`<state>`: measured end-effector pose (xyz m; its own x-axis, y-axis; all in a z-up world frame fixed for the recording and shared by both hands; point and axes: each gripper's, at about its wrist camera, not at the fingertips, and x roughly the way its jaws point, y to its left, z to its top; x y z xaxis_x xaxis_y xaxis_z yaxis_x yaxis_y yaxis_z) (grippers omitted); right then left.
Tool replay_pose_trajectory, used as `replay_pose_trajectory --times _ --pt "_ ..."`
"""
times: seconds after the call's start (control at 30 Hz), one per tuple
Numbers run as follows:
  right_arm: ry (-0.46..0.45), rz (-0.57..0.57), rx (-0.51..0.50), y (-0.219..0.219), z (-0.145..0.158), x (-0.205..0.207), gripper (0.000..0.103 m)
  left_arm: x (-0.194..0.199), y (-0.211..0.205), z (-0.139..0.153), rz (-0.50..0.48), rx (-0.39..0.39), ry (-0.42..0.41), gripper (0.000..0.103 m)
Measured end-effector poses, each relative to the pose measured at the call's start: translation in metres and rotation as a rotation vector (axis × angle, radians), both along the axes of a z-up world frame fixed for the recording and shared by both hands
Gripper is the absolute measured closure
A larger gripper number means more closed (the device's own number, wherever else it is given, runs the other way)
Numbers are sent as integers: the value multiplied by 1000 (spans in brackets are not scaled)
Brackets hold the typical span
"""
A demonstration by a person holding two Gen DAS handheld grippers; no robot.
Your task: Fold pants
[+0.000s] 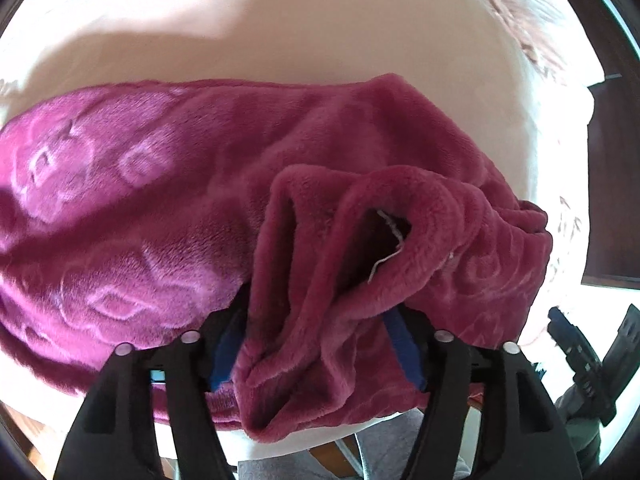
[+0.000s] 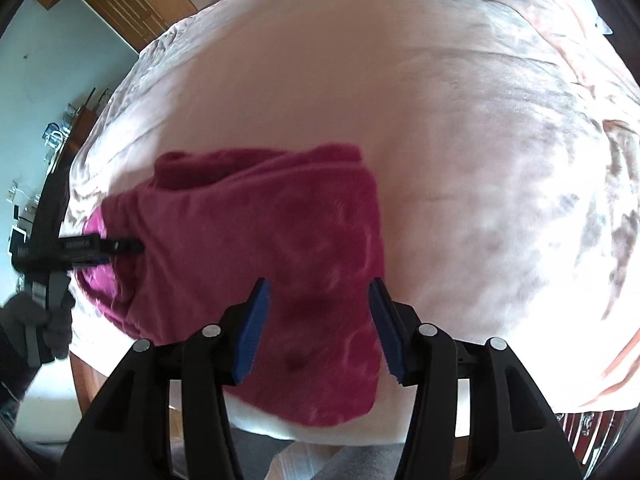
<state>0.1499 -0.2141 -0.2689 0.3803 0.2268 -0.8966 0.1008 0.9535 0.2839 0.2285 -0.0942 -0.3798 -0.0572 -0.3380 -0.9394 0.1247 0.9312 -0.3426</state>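
The magenta fleece pants (image 1: 160,184) lie folded on the pale pink bed (image 1: 280,40). In the left wrist view a bunched fold (image 1: 320,264) of the pants stands up between the blue pads (image 1: 226,354) of my left gripper (image 1: 316,320). Its jaws stand wide and do not press the cloth. From the right wrist view the pants (image 2: 260,224) form a compact bundle near the bed's front edge. My right gripper (image 2: 318,286) hovers over their near end, open, with nothing pinched. The left gripper (image 2: 104,246) reaches into the bundle's left side, held by a gloved hand (image 2: 36,320).
The bed's front edge (image 2: 260,428) runs just under both grippers. A crumpled pink blanket (image 2: 560,80) covers the far right of the bed (image 2: 440,120). A wooden wardrobe (image 2: 132,4) and a cluttered desk (image 2: 60,136) stand off to the left. The right gripper (image 1: 580,352) shows at the lower right.
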Motion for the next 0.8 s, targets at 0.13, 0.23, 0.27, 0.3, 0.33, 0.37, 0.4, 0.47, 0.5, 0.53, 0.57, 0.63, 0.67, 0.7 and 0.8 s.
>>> replay_pose_trajectory --times 0.13,0.23,0.27,0.3,0.33,0.37,0.4,0.47,0.5,0.53,0.57,0.63,0.67,0.7,0.8 --pt "-21 43 2 -3 4 31 48 -4 0 -3 37 18 7 35" --pt "-75 154 22 15 18 57 48 -6 -6 -4 60 39 6 35" --pt "-90 217 36 25 23 68 48 -6 -8 -5 66 52 3 35" --pt "-100 279 41 36 26 77 48 -7 -11 -6 70 62 2 35" --pt "-99 342 41 47 26 87 46 -7 -13 -6 75 70 0 35" --pt "-92 385 44 55 24 94 44 -7 -16 -6 84 79 0 35" --pt "-81 435 49 64 20 103 44 -7 -16 -7 95 84 1 34" --pt "-52 494 1 74 5 114 44 -8 -18 -7 116 90 3 34" --pt "-26 518 -32 77 -6 119 44 -9 -16 -7 128 92 5 33" --pt "2 535 -71 77 -17 123 44 -9 -14 -7 136 94 6 30" --pt "14 543 -110 78 -26 123 44 -10 -13 -7 148 99 6 29" --pt "28 560 -173 75 -38 124 45 -16 -6 -6 169 105 0 26" --pt "27 570 -192 74 -42 123 45 -19 -1 -6 186 116 -4 26" --pt "24 576 -198 74 -44 122 45 -23 5 -6 202 122 -4 24" --pt "7 590 -217 79 -41 121 45 -32 23 -6 272 137 0 23"
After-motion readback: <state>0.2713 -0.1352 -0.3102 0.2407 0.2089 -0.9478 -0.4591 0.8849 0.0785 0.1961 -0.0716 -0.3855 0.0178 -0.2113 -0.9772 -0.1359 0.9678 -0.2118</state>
